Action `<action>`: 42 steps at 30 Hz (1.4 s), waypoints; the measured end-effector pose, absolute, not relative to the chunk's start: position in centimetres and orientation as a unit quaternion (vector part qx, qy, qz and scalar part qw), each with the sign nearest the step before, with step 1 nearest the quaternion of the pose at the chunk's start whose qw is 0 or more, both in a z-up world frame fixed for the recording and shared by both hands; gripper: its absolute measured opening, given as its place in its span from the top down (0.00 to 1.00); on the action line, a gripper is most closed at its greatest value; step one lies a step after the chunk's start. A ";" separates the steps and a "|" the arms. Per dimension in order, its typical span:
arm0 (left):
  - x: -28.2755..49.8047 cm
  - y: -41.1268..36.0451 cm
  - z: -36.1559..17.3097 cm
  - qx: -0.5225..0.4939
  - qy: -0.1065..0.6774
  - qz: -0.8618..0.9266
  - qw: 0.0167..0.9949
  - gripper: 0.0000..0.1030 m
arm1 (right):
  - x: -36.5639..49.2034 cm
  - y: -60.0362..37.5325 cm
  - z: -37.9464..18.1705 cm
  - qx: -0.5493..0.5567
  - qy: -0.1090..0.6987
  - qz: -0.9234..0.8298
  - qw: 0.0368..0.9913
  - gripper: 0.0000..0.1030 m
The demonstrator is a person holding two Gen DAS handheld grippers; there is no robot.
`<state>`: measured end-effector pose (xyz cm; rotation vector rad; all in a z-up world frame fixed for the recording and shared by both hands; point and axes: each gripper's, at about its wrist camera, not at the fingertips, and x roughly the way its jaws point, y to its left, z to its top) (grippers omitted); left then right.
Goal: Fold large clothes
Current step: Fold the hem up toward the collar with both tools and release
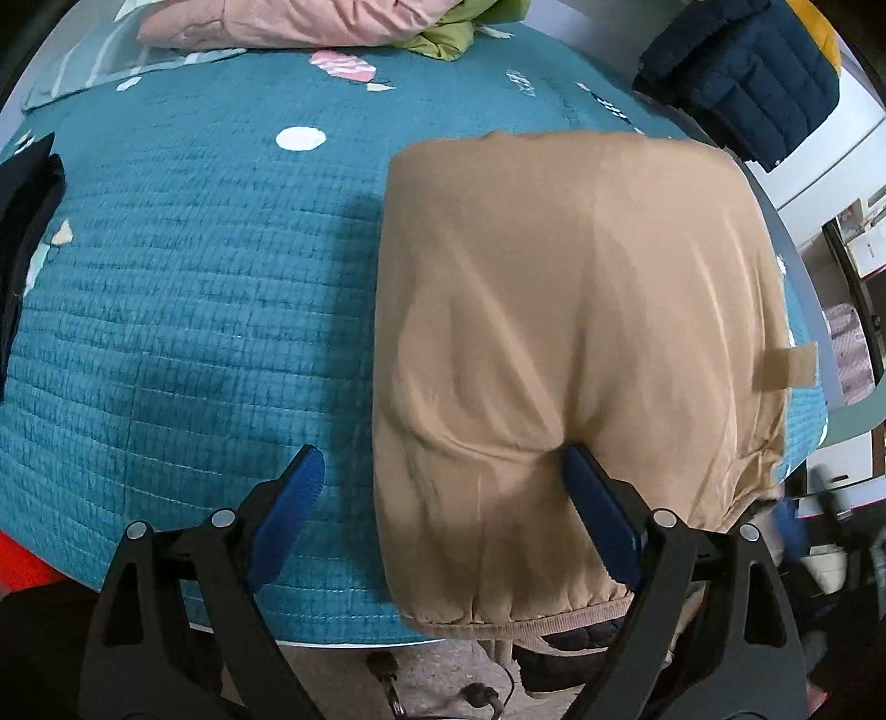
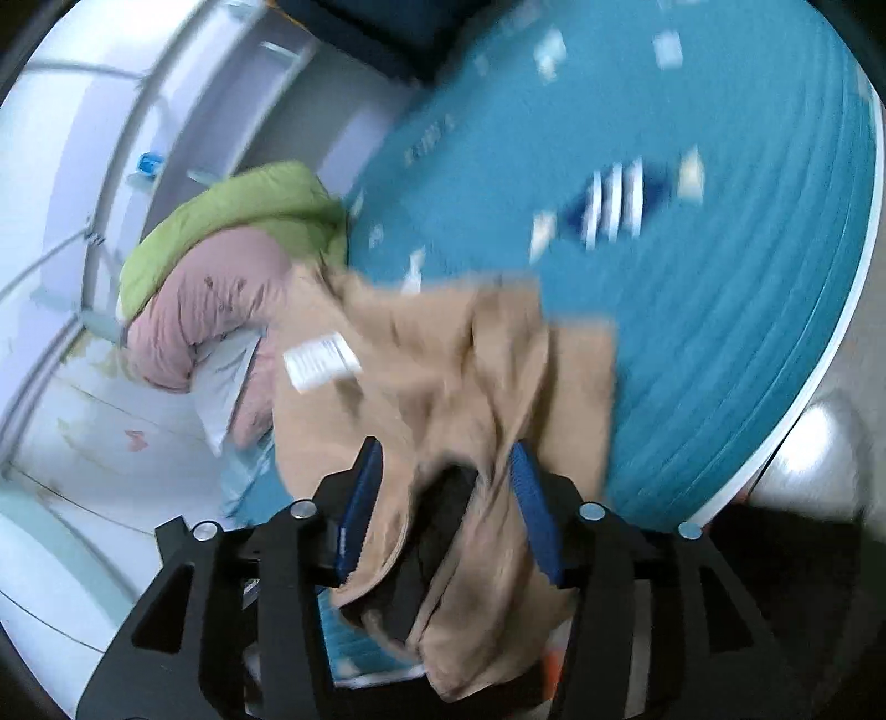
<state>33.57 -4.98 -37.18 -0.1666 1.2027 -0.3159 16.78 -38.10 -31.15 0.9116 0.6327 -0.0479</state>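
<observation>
A large tan jacket [image 1: 576, 332] lies folded on the teal quilt [image 1: 194, 288], its elastic hem hanging over the near edge. My left gripper [image 1: 443, 471] is open over that near edge; its right finger [image 1: 598, 509] presses into the tan fabric and its left finger [image 1: 293, 498] is over bare quilt. In the blurred right wrist view, my right gripper [image 2: 446, 459] has bunched tan jacket fabric [image 2: 443, 376] between its blue pads, with a white label [image 2: 321, 360] showing. The jaws look partly closed on the cloth.
A pink garment [image 1: 288, 22] and a green one [image 1: 454, 39] are piled at the far edge; they also show in the right wrist view [image 2: 221, 288]. A navy quilted jacket [image 1: 742, 77] lies far right. Dark cloth [image 1: 27, 232] sits at the left edge. Cables lie on the floor [image 1: 443, 687].
</observation>
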 end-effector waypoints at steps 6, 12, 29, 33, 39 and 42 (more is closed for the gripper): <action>33.8 -6.2 -37.0 -0.062 0.558 -0.147 0.815 0.15 | 22.0 -37.3 -28.8 0.346 0.332 0.077 0.874 0.51; 33.8 -6.4 -37.0 -0.058 0.564 -0.153 0.809 0.14 | 25.6 -36.8 -34.2 0.246 0.454 -0.017 0.856 0.36; 34.6 -5.4 -38.4 -0.111 0.593 -0.174 0.778 0.11 | 19.8 -42.1 -41.4 0.489 0.503 0.051 0.711 0.21; 34.4 -5.2 -39.0 -0.129 0.599 -0.171 0.772 0.11 | 19.8 -41.6 -41.4 0.489 0.501 0.068 0.711 0.19; 34.6 -5.1 -39.2 -0.133 0.604 -0.169 0.767 0.09 | 19.9 -40.9 -42.8 0.526 0.505 0.102 0.676 0.18; 34.6 -4.5 -39.8 -0.154 0.612 -0.177 0.755 0.09 | 19.7 -41.2 -43.1 0.554 0.493 0.123 0.659 0.17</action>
